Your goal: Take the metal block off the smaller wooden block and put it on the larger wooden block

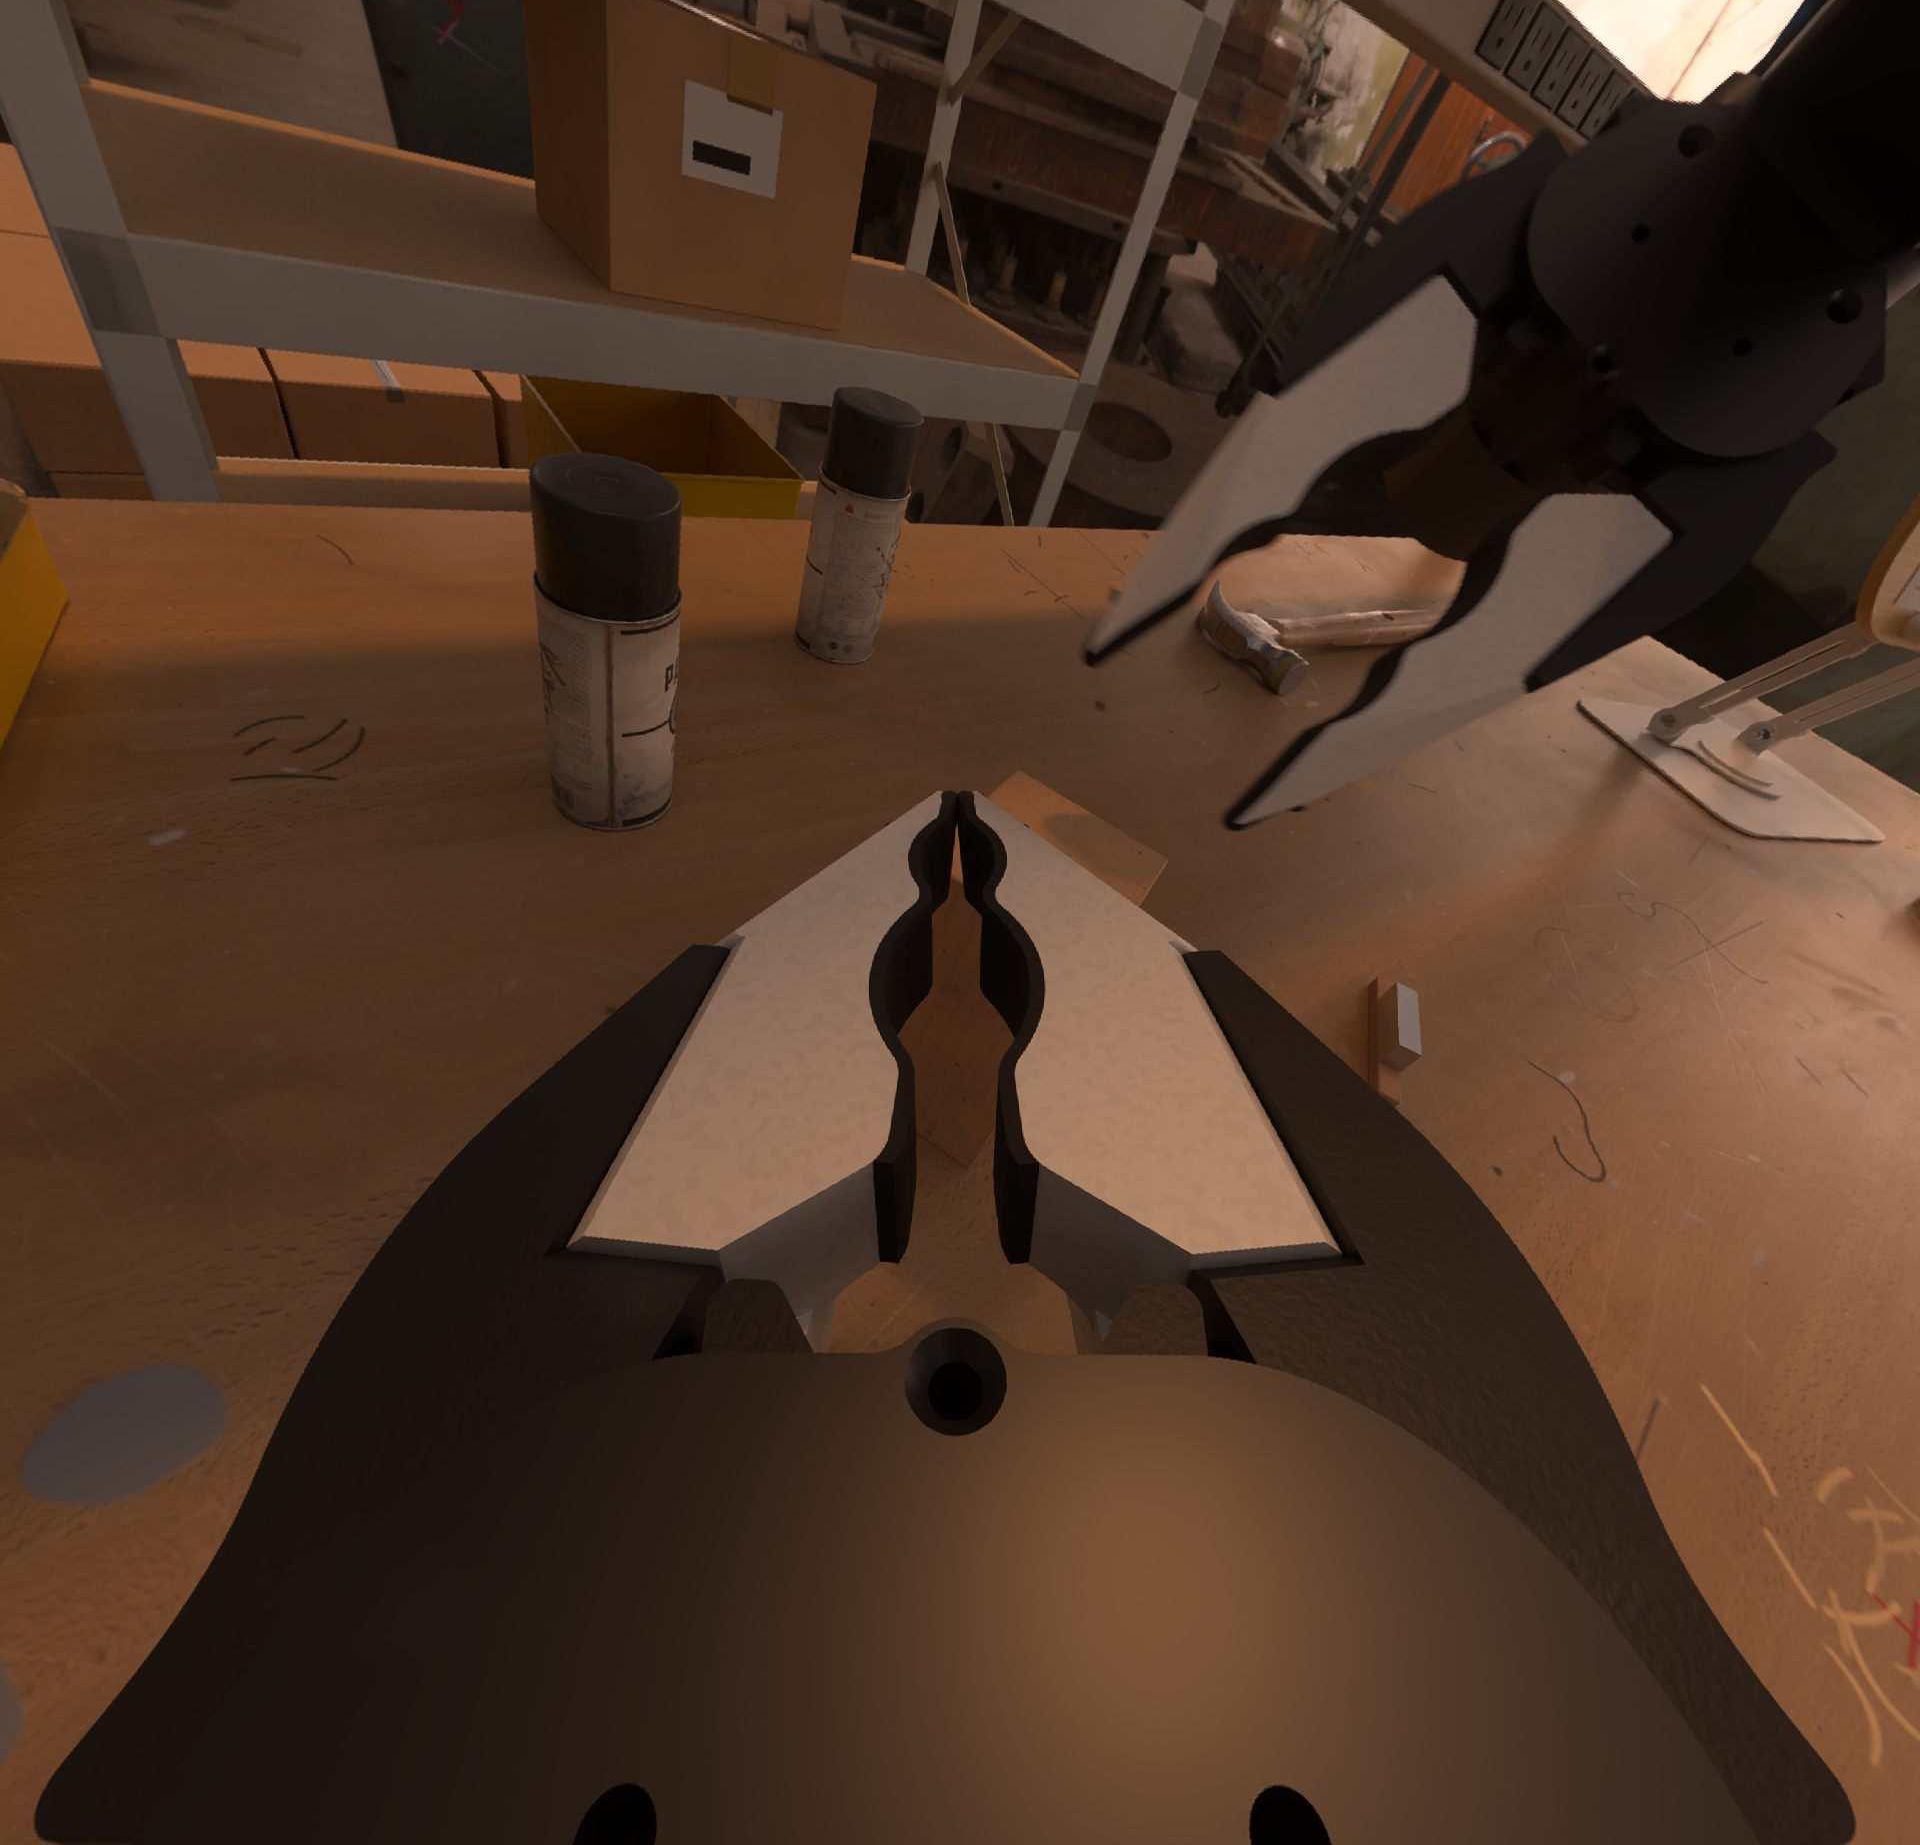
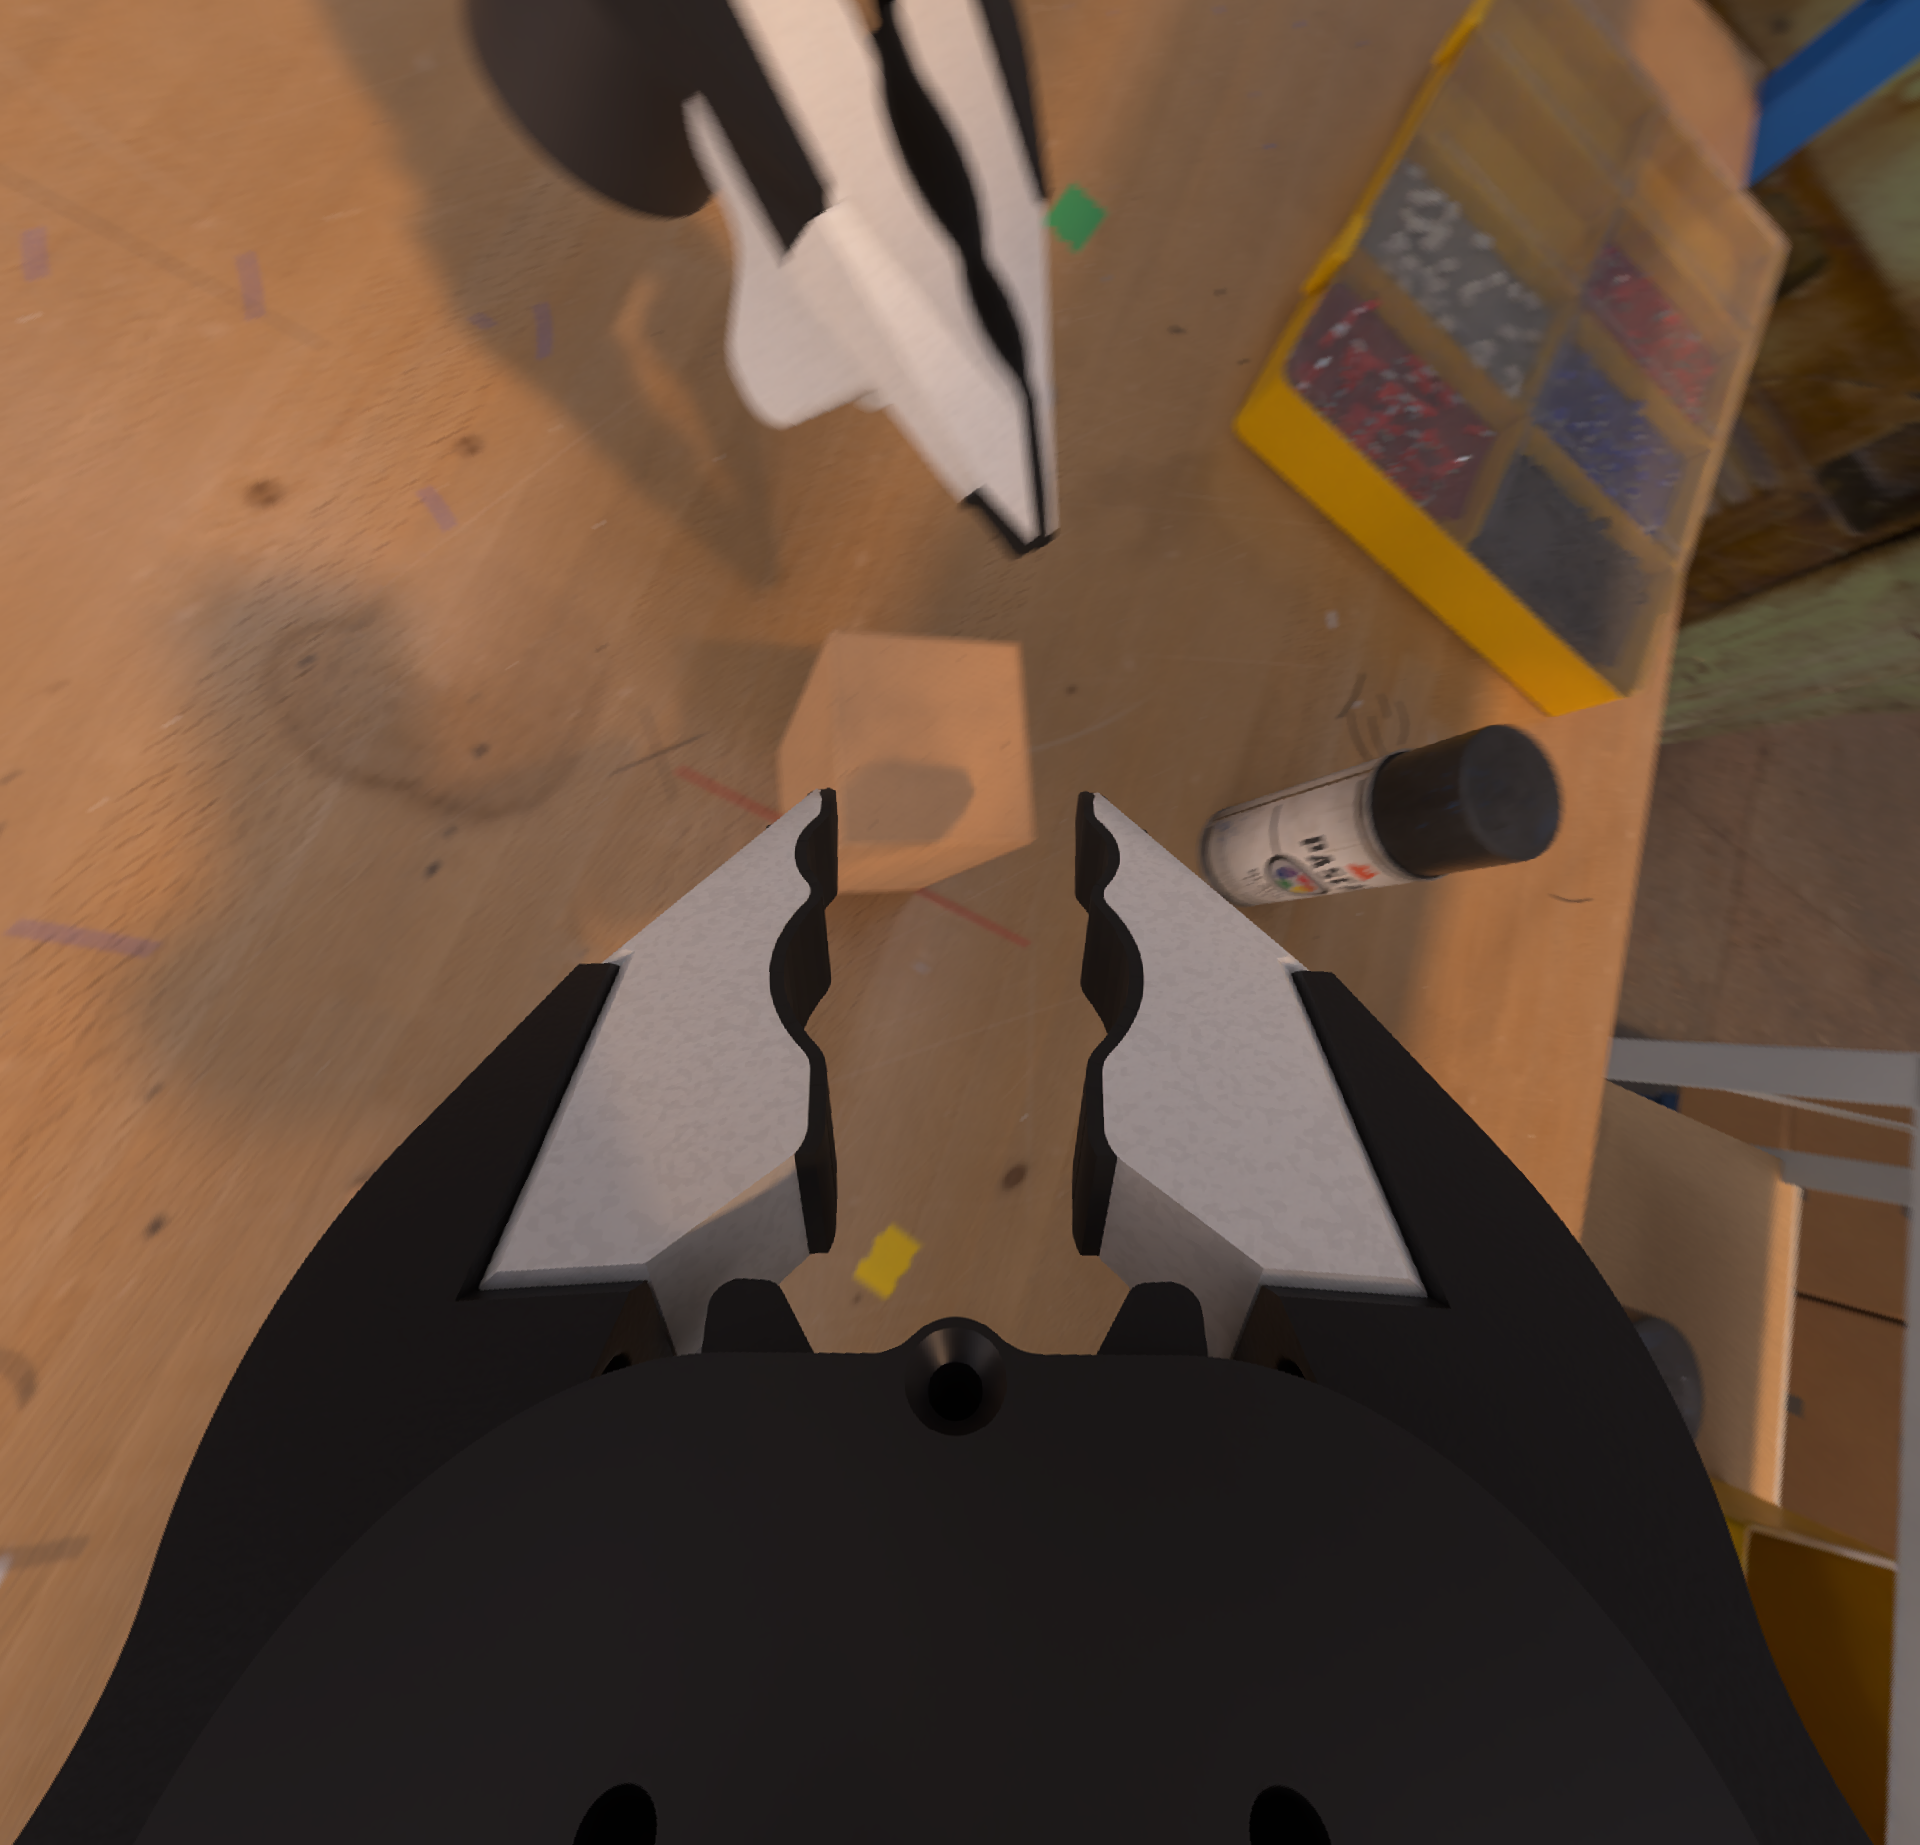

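Your yellow bin (image 2: pixel 1507 372) near the bench (image 1: pixel 312 964) edge holds 6 compartments of small parts, red, grey, blue and dark; your left gripper (image 1: pixel 956 808) is clenched, empty, over the large block (image 1: pixel 1081 839); your right gripper (image 2: pixel 956 808) is released above it; the metal block (image 1: pixel 1408 1021) sits on the small block (image 1: pixel 1380 1037), right of your left fingers; 2 cans (image 1: pixel 608 642) stand apart behind.

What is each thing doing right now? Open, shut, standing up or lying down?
Left gripper: shut, empty.
Right gripper: open, empty, above the big block.
Big block: on the table, nothing on top.
Metal block: on the small block.
Near can: upright, capped.
Far can: upright, capped.
Hammer: lying flat.
Box: closed, on the shelf.
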`<state>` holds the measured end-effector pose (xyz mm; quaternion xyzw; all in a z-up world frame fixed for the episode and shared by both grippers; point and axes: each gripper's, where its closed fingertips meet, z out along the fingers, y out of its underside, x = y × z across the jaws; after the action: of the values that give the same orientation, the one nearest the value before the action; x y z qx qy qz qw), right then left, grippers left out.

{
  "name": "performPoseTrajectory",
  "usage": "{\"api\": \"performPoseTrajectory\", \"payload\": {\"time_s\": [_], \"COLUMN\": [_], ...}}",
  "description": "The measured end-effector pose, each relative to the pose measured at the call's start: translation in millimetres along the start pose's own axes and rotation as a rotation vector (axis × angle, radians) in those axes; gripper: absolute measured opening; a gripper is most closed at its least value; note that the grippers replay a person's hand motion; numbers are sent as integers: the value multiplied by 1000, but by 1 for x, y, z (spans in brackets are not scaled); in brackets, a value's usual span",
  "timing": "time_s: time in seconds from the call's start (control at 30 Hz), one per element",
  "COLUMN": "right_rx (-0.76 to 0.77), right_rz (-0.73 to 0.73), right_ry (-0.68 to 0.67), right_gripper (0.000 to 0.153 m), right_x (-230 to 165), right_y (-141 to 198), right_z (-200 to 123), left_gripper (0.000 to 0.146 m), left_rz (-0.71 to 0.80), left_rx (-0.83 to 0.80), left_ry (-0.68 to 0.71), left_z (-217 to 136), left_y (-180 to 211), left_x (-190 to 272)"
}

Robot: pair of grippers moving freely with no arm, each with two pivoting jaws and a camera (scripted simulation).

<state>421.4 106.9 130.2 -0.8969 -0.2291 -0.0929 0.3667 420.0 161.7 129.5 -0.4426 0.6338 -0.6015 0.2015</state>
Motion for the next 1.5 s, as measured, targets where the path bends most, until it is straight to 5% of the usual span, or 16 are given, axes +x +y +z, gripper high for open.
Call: {"api": "performPoseTrajectory", "payload": {"time_s": [0.33, 0.53, 0.7, 0.9, 1.23, 1.5], "right_rx": [-209, -264, -280, -295, -291, -298], "right_rz": [-20, -27, -14, -21, 11, 13], "right_ry": [-402, -503, -532, -529, -493, -477], "right_gripper": [50, 51, 45, 20, 38, 11], "right_x": [-117, -155, -163, -163, -157, -155], "right_y": [97, 119, 124, 128, 131, 138], "right_z": [-24, -25, -20, -18, -25, -24], "left_gripper": [0, 0, 0, 0, 0, 0], "left_rz": [-3, -5, -2, -1, 0, 4], "left_rx": [4, 2, -1, 3, 5, -3], "left_ry": [5, 3, 5, 4, 5, 5], "left_z": [1, 1, 1, 0, 0, 1], "left_y": [0, 1, 1, 0, -1, 1], "left_x": [1, 0, 0, 1, 1, 1]}}
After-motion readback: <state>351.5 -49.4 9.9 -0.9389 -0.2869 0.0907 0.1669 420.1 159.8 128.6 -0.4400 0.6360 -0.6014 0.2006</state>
